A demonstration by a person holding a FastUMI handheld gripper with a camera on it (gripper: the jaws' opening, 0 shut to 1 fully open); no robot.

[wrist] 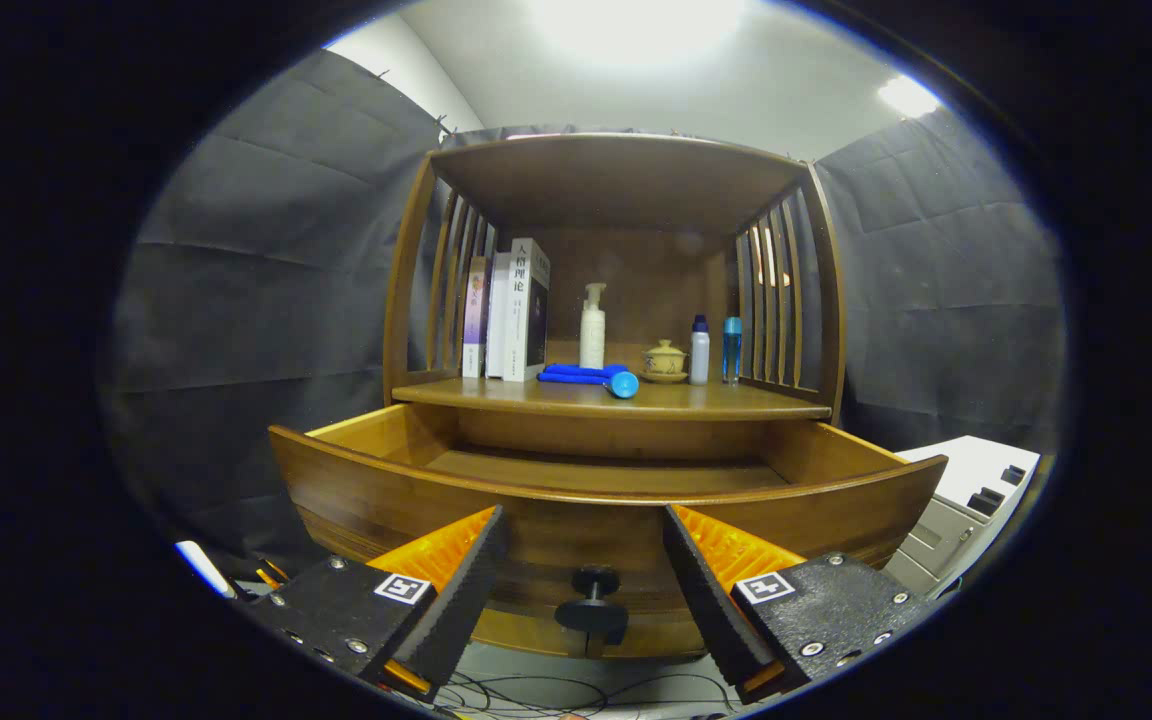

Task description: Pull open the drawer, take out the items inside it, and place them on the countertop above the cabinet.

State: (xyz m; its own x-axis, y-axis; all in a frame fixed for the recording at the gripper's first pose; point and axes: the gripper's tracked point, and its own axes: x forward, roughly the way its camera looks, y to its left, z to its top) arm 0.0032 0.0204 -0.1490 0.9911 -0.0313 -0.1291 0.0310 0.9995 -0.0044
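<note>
The wooden cabinet's drawer (596, 495) is pulled out toward me, its curved front just ahead of my fingers. What I can see of the drawer's floor is bare wood; its near part is hidden behind the front panel. A black knob (593, 600) on the drawer front sits between my fingertips without touching them. My gripper (584, 565) is open and holds nothing. On the countertop (576, 398) above the drawer lies a blue item (591, 377) with a light blue end.
The countertop also holds three upright books (511, 310), a white pump bottle (592, 328), a small lidded ceramic cup (664, 360), a white bottle (699, 352) and a blue bottle (731, 350). Slatted sides enclose the shelf. A white unit (966, 500) stands at right; cables (536, 690) lie below.
</note>
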